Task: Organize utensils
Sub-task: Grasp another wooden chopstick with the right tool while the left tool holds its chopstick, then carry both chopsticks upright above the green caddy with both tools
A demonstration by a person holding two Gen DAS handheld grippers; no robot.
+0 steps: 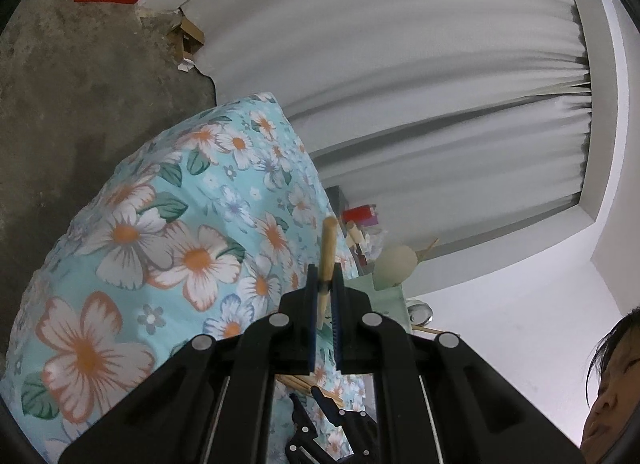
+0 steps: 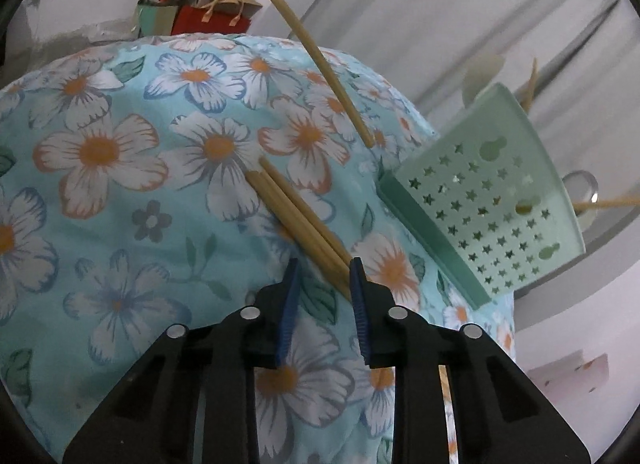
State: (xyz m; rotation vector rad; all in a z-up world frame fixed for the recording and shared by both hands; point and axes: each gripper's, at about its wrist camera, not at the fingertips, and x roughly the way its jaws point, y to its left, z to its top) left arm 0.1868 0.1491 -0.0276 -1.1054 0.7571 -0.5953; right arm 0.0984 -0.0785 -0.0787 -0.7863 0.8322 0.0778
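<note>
Bamboo chopsticks lie bundled on the floral surface, just beside the green perforated holder. Right tool stands partly spread, straddling their near ends without pinching them; lower it squarely before squeezing. Left tool, pressed together, pinches a single chopstick ready for the holder.

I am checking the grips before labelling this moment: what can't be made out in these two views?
- Left wrist view: the left gripper is shut on a chopstick; its lower end is hidden behind the fingers.
- Right wrist view: whether the right gripper pinches the chopsticks on the cloth; their near ends hide behind a finger.
- Right wrist view: the green holder hides its contents behind its wall.
</note>
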